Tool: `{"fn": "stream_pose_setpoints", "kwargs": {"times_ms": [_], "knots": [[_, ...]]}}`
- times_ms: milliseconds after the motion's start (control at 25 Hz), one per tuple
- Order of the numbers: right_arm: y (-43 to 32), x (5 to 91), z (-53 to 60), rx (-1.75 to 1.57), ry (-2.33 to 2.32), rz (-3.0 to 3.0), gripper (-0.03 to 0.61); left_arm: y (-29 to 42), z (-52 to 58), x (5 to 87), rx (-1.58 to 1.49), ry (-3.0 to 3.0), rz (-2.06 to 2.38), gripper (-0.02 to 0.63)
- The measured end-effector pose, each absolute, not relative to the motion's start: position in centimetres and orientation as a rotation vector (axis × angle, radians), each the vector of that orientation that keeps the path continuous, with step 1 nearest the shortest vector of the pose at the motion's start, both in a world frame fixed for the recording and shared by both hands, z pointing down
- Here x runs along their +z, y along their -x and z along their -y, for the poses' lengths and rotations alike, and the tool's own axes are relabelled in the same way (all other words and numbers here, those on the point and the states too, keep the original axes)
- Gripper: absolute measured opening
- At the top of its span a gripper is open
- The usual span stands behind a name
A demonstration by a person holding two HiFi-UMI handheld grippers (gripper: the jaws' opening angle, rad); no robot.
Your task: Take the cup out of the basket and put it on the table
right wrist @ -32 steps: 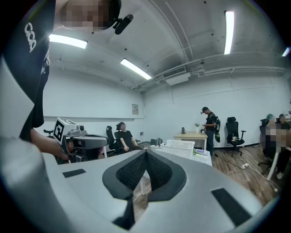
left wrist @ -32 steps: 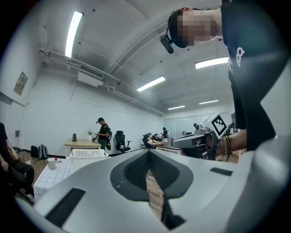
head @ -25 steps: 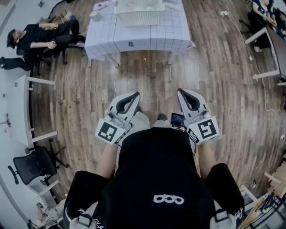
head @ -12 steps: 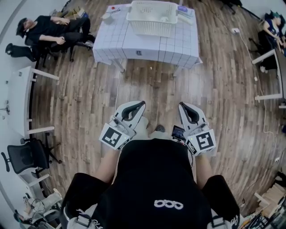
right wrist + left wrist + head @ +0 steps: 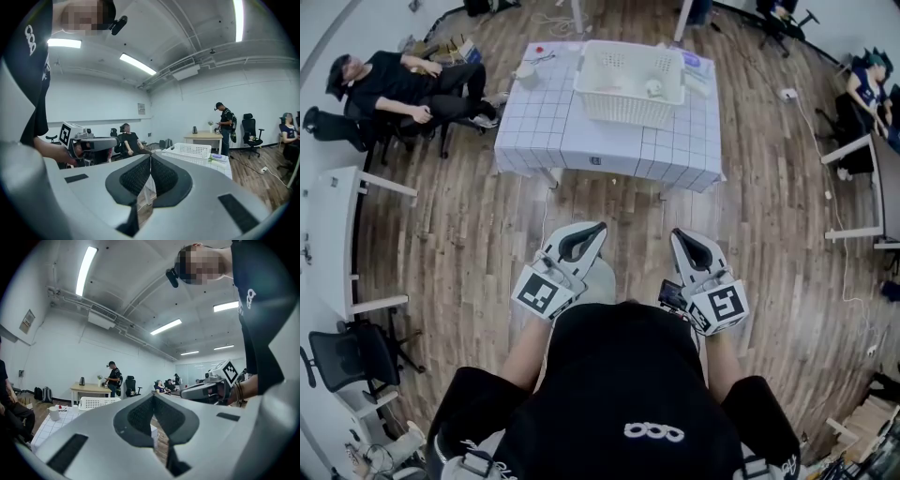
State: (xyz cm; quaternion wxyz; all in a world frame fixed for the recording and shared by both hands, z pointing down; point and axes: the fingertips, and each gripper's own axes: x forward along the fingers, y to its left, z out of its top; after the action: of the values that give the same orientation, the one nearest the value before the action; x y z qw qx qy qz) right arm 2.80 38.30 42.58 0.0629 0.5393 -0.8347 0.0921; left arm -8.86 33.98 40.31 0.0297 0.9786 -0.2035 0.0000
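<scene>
Your left gripper and right gripper both have their jaws pressed together with nothing between them, well short of the table. The cup, small and white, sits inside the white perforated basket, toward its right end.

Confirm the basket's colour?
White, with perforated walls. The head view shows the basket best, sitting on the white grid-patterned table.

Bright, even light from ceiling tubes, faint shadows, heavy fisheye edge distortion.
</scene>
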Motion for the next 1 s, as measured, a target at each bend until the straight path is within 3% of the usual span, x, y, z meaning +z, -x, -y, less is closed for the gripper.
{"fn": "stream_pose_setpoints", "kwargs": {"times_ms": [440, 1000], "knots": [[0.1, 41.6, -26.1, 0.309, -1.677, 2.477, 0.025, 12.9, -21.2, 39.8, -0.027, -3.014, 0.582, 0.008], [-0.4, 43.2, -19.0, 0.411, -1.666, 2.448, 0.025, 12.8, -14.1, 40.8, 0.000, -2.996, 0.571, 0.008]]}}
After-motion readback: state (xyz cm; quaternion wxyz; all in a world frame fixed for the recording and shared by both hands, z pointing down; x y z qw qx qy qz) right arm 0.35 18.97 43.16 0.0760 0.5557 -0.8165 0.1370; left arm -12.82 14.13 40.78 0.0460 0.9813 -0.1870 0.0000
